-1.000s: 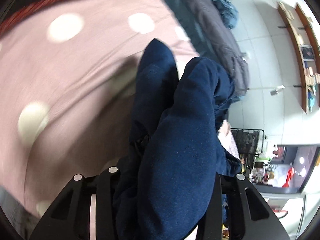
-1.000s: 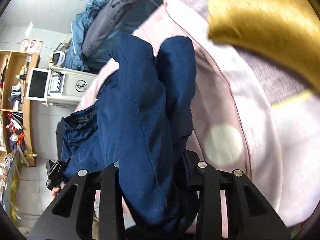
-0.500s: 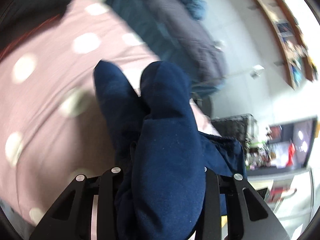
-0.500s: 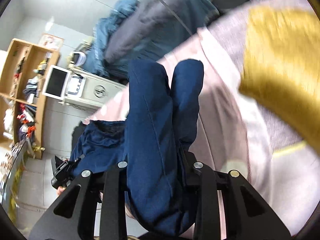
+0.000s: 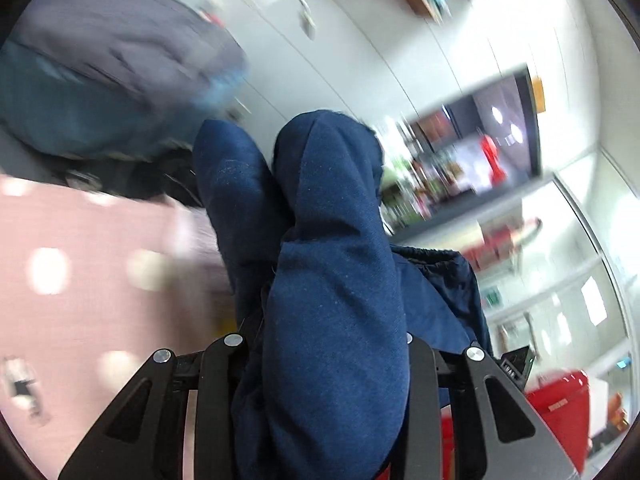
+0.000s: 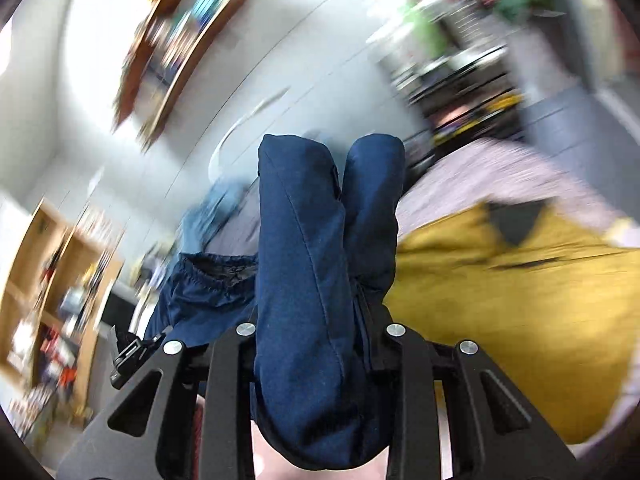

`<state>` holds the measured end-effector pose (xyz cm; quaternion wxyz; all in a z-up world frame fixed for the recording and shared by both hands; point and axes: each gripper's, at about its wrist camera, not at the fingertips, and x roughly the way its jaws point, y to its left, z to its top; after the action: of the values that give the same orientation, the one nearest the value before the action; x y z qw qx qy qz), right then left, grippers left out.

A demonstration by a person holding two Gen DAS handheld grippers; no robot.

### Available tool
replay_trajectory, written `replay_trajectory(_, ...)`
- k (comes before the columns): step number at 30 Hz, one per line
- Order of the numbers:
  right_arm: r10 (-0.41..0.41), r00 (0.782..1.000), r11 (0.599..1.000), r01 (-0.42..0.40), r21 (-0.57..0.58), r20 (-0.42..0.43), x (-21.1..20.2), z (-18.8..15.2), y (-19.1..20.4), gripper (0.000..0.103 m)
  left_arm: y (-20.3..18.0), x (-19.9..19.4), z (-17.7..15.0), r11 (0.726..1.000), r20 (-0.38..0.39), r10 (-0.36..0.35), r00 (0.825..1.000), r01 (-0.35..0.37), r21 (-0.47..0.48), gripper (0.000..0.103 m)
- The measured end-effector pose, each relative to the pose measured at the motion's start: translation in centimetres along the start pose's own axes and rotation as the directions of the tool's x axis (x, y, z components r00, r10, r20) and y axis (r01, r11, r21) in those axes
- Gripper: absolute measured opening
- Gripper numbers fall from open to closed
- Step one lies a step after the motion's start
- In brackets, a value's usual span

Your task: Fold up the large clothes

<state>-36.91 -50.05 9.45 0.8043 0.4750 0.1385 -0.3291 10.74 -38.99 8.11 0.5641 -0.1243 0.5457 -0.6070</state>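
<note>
Trousers [image 5: 328, 280] bunched between both my grippers, left [image 5: 320, 344] and right [image 6: 320, 332] each clamped on navy cloth, lifted above pink spread [image 5: 80, 264]. Soft, limp, light; better held at waistband [image 6: 216, 276] corners.

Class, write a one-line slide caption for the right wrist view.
Right gripper clamps bunched navy garment lifted above a mustard cloth, room blurred behind.

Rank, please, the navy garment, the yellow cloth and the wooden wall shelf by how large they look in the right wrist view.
1. Yellow cloth and navy garment: about equal; the garment sits right at the lens, so I won't separate them.
2. Wooden wall shelf: clearly smallest, and blurred.
</note>
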Motion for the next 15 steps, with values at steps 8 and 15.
replay_trajectory(8,-0.243,0.963,0.921,0.190,0.340,0.120,-10.9,-4.9,-17.3,0.028,-0.6,22.3,-2.0,0.993,-0.323,0.112,0.940,-0.091,0.079,0.034)
replay_trajectory(15,-0.247,0.960,0.802,0.128,0.584,0.129,-10.4,-12.1,-26.7,0.033,5.6,26.1,-2.0,0.969,-0.372,0.237,0.898,-0.247,0.021,0.052)
